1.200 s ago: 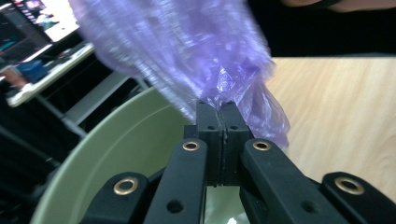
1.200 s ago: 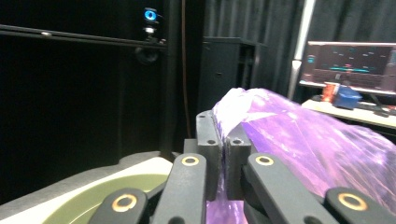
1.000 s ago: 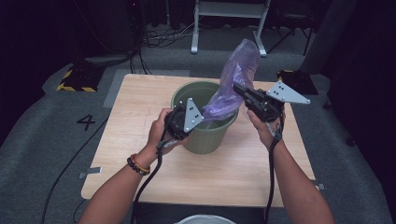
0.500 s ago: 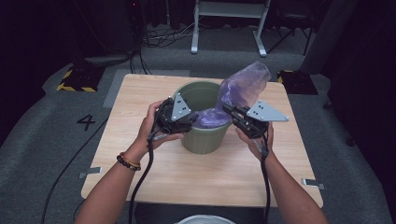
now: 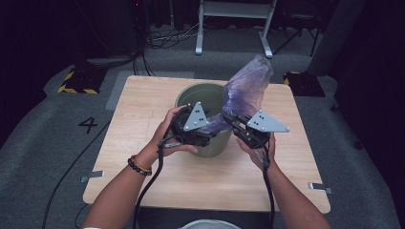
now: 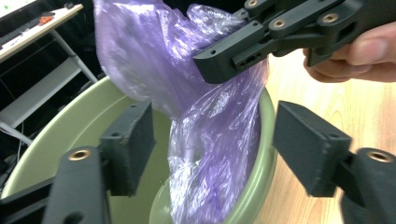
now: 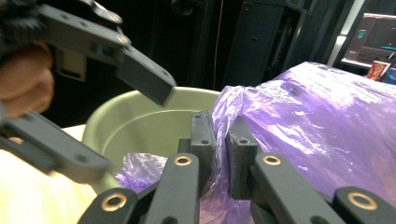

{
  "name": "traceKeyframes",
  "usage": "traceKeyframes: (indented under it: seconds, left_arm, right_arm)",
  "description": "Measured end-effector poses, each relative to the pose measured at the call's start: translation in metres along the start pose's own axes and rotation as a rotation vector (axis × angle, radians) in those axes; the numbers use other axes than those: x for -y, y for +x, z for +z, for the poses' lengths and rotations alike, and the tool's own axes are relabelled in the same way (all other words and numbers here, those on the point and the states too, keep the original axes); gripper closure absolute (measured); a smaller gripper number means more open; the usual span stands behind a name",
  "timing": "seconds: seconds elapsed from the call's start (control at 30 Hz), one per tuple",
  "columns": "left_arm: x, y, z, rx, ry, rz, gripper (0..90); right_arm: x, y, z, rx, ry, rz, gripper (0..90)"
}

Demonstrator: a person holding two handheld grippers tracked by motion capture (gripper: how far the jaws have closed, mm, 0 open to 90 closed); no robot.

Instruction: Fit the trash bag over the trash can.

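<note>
A green bucket [image 5: 191,95] stands mid-table, with a crumpled purple plastic bag [image 5: 246,88] rising out of its right side. My right gripper [image 5: 228,118] is shut on a fold of the bag [image 7: 317,116] above the rim; its jaws [image 7: 219,140] have just eased slightly apart, the film still pinched between them. My left gripper [image 5: 212,133] is open at the near rim, its jaws having just opened. In the left gripper view its pads [image 6: 215,144] stand apart on either side of the bag [image 6: 140,56] and the bucket rim [image 6: 264,154], pressing on neither.
The wooden table [image 5: 143,119] has bare room to the left, to the right and in front of the bucket. A white round object [image 5: 205,224] shows at the bottom edge. A metal frame [image 5: 234,28] and cables lie on the floor behind.
My right gripper has come down and inward with the bag, whose top has sunk. My left gripper's jaws have spread apart at the near rim.
</note>
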State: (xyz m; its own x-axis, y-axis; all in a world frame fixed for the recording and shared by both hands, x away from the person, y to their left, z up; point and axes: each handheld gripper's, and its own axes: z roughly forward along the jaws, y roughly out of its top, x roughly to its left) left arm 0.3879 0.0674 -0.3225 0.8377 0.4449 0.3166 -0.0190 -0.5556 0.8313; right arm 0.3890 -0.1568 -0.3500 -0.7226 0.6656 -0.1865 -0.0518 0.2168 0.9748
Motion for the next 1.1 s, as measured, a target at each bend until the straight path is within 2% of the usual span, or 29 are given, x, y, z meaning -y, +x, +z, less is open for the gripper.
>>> traceKeyframes:
  seconds: [0.03,0.07,0.13,0.23,0.27,0.3,0.4,0.43,0.47,0.57,0.67,0.73,0.77,0.8,0.83,0.9,0.97,1.03,1.1]
  left_arm:
    - [-0.001,-0.001,0.001,-0.003,0.007,0.002,33.3]
    - [-0.001,-0.001,0.003,-0.014,0.01,0.001,40.0]
    - [-0.002,-0.001,0.004,-0.008,0.016,-0.002,41.6]
    - [-0.002,-0.002,0.006,-0.03,0.023,0.014,56.1]
    - [-0.002,-0.002,0.006,-0.026,0.027,0.022,66.6]
    - [-0.002,-0.002,0.007,-0.021,0.032,0.037,66.6]
    - [-0.002,-0.003,0.007,-0.042,0.051,0.083,83.8]
    - [-0.001,-0.003,0.007,-0.043,0.053,0.087,89.0]
    - [-0.001,-0.001,0.007,-0.05,0.061,0.092,89.9]
    - [0.003,0.003,0.006,-0.052,0.079,0.092,90.0]
    - [0.007,0.008,0.005,-0.062,0.081,0.076,90.0]
    - [0.009,0.013,0.002,-0.025,0.022,0.025,89.1]
    - [0.009,0.015,0.0,-0.01,-0.005,-0.005,77.1]
    - [0.008,0.015,-0.002,-0.009,-0.033,-0.03,70.1]
    - [0.007,0.015,-0.003,-0.013,-0.053,-0.049,56.1]
    - [0.002,0.015,-0.007,-0.002,-0.1,-0.084,49.1]
    - [-0.002,0.014,-0.009,0.002,-0.133,-0.094,39.3]
    - [-0.009,0.014,-0.01,-0.009,-0.153,-0.109,37.0]
    - [-0.017,0.015,-0.008,0.008,-0.17,-0.129,34.1]
  right_arm:
    - [-0.001,0.0,-0.001,-0.006,-0.004,0.003,83.8]
    - [-0.001,0.001,-0.003,-0.018,-0.01,0.012,83.9]
    - [-0.001,0.001,-0.003,-0.023,-0.011,0.018,83.8]
    - [-0.001,0.002,-0.005,-0.036,-0.02,0.031,83.7]
    - [-0.002,0.003,-0.006,-0.046,-0.027,0.036,82.9]
    - [-0.002,0.003,-0.006,-0.046,-0.027,0.036,82.9]
    - [-0.004,0.004,-0.007,-0.06,-0.034,0.04,81.5]
    - [-0.005,0.004,-0.008,-0.064,-0.035,0.042,80.2]
    - [-0.005,0.004,-0.008,-0.067,-0.034,0.042,79.7]
    - [-0.006,0.004,-0.01,-0.074,-0.025,0.032,74.7]
    - [-0.006,0.001,-0.013,-0.089,-0.016,0.045,71.3]
    - [-0.004,0.0,-0.015,-0.092,-0.012,0.048,78.6]
    - [-0.003,-0.001,-0.015,-0.098,-0.009,0.054,83.6]
    - [-0.003,-0.001,-0.014,-0.093,-0.003,0.046,85.6]
    - [-0.002,-0.001,-0.013,-0.088,0.002,0.036,86.8]
    - [-0.001,0.001,-0.012,-0.089,0.013,0.027,88.1]
    - [0.0,0.002,-0.009,-0.088,0.019,0.02,88.2]
    - [0.0,0.003,-0.007,-0.092,0.026,0.011,88.0]
    - [0.001,0.006,-0.005,-0.081,0.034,-0.009,87.7]
